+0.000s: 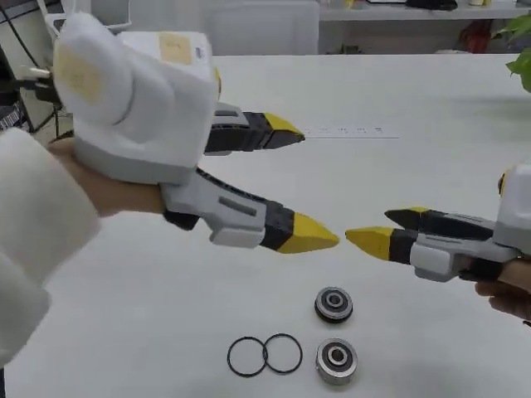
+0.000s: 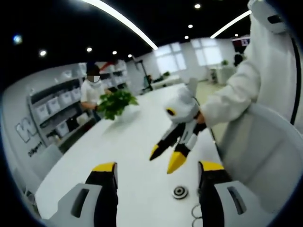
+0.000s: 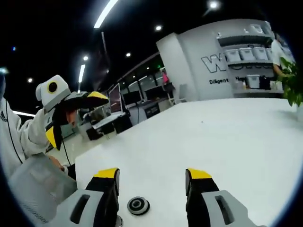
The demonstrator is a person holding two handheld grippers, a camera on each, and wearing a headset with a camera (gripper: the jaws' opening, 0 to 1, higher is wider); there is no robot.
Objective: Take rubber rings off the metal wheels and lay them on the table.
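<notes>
Two metal wheels stand near the table's front edge. The farther wheel [image 1: 333,304] has a black rubber ring round it; the nearer wheel [image 1: 337,361] looks bare metal. Two loose black rings [image 1: 265,355] lie flat and touching just left of the nearer wheel. My left gripper [image 1: 320,189] hovers open above the table, left of the wheels, with nothing in it. My right gripper [image 1: 367,226] comes in from the right, open and empty, its tips facing the left one's lower tip. In the left gripper view, a wheel [image 2: 180,192] lies between the jaws. The right gripper view has a wheel [image 3: 138,205] low between its jaws.
The white table [image 1: 415,99] stretches far behind the grippers. A green plant [image 1: 518,50] stands at its far right edge. A person [image 2: 92,90] stands by shelves with bins beyond the plant [image 2: 116,104]. A white sleeve [image 1: 33,240] covers the arm at the left.
</notes>
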